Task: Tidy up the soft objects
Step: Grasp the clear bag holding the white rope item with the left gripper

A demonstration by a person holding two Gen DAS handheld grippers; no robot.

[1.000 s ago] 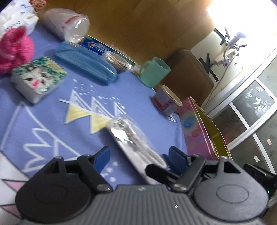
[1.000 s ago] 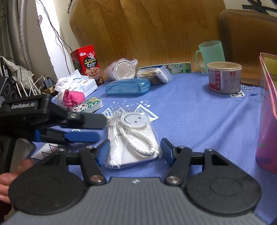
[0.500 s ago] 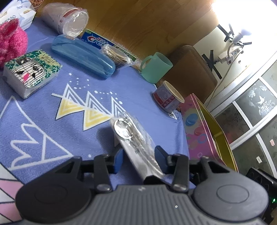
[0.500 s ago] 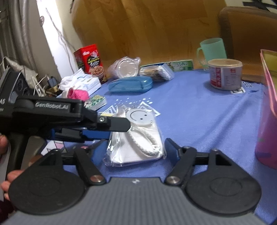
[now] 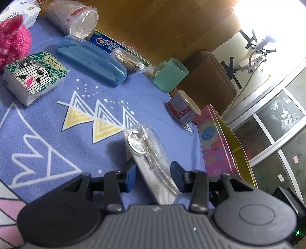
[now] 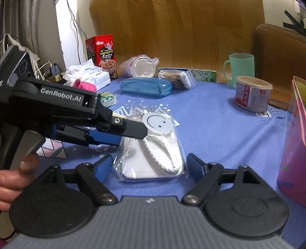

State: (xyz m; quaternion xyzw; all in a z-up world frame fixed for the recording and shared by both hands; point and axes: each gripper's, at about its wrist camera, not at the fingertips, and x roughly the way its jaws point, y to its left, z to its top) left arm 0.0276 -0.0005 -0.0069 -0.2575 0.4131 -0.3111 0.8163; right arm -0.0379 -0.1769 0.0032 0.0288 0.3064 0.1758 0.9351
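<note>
Right wrist view: one bagged pouch (image 6: 153, 159), two tools.

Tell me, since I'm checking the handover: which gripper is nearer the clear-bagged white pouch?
Left. The left gripper clamps the clear-bagged white pouch; the right gripper straddles its near end, open.

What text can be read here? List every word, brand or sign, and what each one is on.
"GenRobot.AI": side of the left gripper.
"Crest": toothpaste box.
"VIRJOY", faint: tissue pack.
Smiley face, no words: round tag in the clear bag.
Red box, can, white pack, green box: print is there but too small or blurred to read.
</note>
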